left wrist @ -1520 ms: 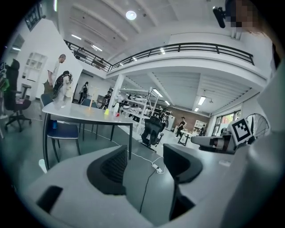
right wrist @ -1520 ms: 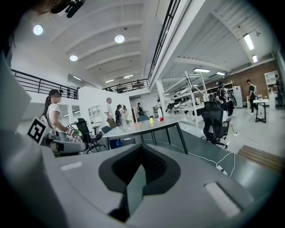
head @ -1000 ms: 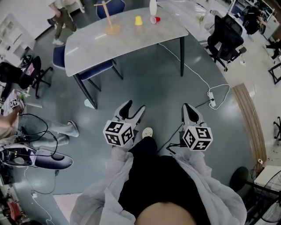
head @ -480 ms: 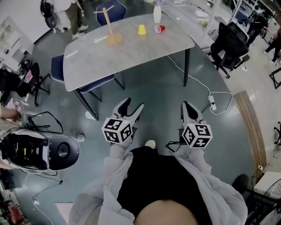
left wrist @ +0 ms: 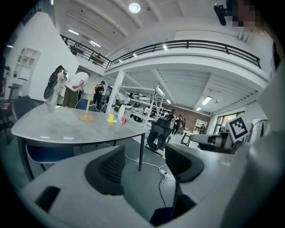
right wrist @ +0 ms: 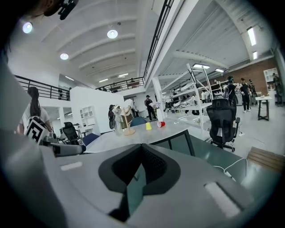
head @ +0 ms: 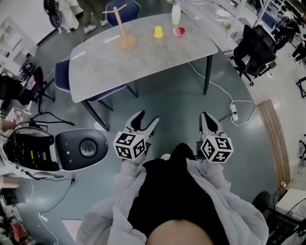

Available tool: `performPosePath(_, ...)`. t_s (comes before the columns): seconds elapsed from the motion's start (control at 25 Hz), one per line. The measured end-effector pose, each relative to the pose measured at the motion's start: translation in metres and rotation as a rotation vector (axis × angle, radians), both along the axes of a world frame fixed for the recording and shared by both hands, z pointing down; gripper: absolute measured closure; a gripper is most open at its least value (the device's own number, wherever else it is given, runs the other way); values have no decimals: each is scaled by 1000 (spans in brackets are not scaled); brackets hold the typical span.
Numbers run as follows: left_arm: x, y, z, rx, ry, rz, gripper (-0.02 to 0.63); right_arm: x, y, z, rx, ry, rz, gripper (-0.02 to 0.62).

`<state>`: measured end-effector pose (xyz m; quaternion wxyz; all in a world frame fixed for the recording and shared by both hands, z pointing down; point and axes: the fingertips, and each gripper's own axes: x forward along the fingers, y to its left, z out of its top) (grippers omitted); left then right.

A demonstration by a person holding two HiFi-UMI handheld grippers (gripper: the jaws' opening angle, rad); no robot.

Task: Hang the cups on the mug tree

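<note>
A wooden mug tree (head: 123,29) stands at the far side of the grey table (head: 110,67), with no cup on it. A yellow cup (head: 158,32) sits upside down to its right, and a red cup (head: 178,31) lies on its side beside that. Both grippers hang over the floor, well short of the table. My left gripper (head: 147,117) is open and empty. My right gripper (head: 206,117) is shut with nothing in it. The left gripper view shows the mug tree (left wrist: 87,106), yellow cup (left wrist: 110,118) and red cup (left wrist: 122,120) far off. The right gripper view shows the same mug tree (right wrist: 128,122).
A white bottle (head: 176,13) stands behind the cups. Blue chairs (head: 64,72) are tucked under the table. A black-and-white machine (head: 71,149) sits on the floor at my left. A cable and power strip (head: 234,108) lie at the right, near a black office chair (head: 256,45).
The table has come nearer in the head view. The black-and-white machine has slid in from the left. Both grippers keep their pose.
</note>
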<state>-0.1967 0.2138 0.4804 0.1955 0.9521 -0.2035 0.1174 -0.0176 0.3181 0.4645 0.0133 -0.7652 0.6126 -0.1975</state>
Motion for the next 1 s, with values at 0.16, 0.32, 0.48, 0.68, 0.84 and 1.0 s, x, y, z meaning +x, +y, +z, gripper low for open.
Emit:
performPosePath(0.16,-6,1,8,-31,-15,6,334,1,1,7,-27,-29,27,583)
performPosePath(0.32,5,-15,11,-29,-19,-3,334,15,-19,13,-40,-11,18,583)
performPosePath(0.48,20,-51,14,-22,-16,-39,333,28,-59,21,-59,14,-35,583)
performPosePath(0.68,54,-104,11,-19,-10,-69,333,64,-119,15,-48,15,-63,583)
performPosePath(0.84,82,-145,7,-21,-11,-89,331,92,-168,14,-60,13,-97,583)
performPosePath(1.0,106,-190,0,-18,-6,-116,331,115,-214,8,-59,25,-133,583)
